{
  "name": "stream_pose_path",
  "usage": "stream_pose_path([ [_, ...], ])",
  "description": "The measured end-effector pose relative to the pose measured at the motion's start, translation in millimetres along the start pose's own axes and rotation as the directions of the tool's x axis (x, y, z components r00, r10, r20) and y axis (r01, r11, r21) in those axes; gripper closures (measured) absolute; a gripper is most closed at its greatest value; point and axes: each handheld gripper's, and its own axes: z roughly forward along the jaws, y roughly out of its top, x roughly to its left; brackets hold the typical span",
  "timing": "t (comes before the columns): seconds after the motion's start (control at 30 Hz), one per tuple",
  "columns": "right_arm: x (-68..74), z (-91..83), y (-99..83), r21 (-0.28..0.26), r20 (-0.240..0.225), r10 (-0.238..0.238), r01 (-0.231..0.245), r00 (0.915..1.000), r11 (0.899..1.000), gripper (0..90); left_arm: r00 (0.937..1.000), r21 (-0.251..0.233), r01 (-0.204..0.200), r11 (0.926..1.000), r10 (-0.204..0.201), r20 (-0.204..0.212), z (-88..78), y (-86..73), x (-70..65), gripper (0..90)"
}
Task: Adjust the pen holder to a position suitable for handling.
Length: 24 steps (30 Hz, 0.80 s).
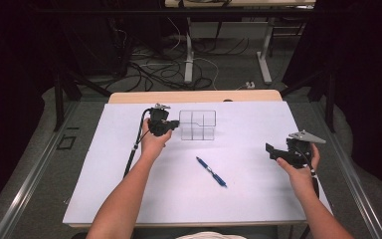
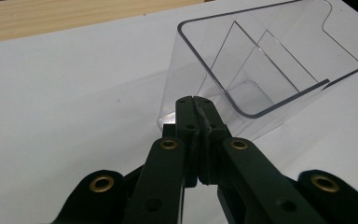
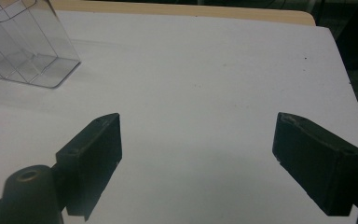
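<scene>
My left gripper [image 2: 196, 105] is clamped on the clear acrylic organizer [image 2: 261, 65] wall; light, stiff, slippery; right gripper [image 3: 198, 140] jaws wide, holding nothing.

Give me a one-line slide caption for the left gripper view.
Left gripper shut at the near wall of the clear divided organizer on the white table.

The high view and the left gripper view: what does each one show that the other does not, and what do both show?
High view alone: a blue pen lying on the white table, the right gripper with open jaws held off to the side, and both forearms. Left gripper view alone: the left gripper with its jaws shut together against the near wall of the clear organizer, and its inner dividers close up. Both share the organizer, the left gripper and the white table.
</scene>
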Motion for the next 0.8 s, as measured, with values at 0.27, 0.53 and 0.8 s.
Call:
stream_pose_path([
  [0.27,0.3,0.2,0.1,-0.002,-0.002,0.0,0.0,1.0,1.0,15.2,1.0,-0.002,0.0,1.0,0.0,0.002,0.5,-1.2,-4.0,89.9],
  [0.53,-0.9,-1.1,0.5,0.001,0.002,0.005,-0.005,1.0,1.0,15.1,1.0,-0.002,-0.005,1.0,0.005,0.0,-3.7,-0.9,-5.5,88.6],
  [0.8,1.9,-1.7,1.2,-0.009,-0.004,0.002,-0.002,1.0,1.0,14.6,1.0,-0.028,-0.01,0.9995,0.01,0.0,-17.7,-1.4,-5.8,85.2],
])
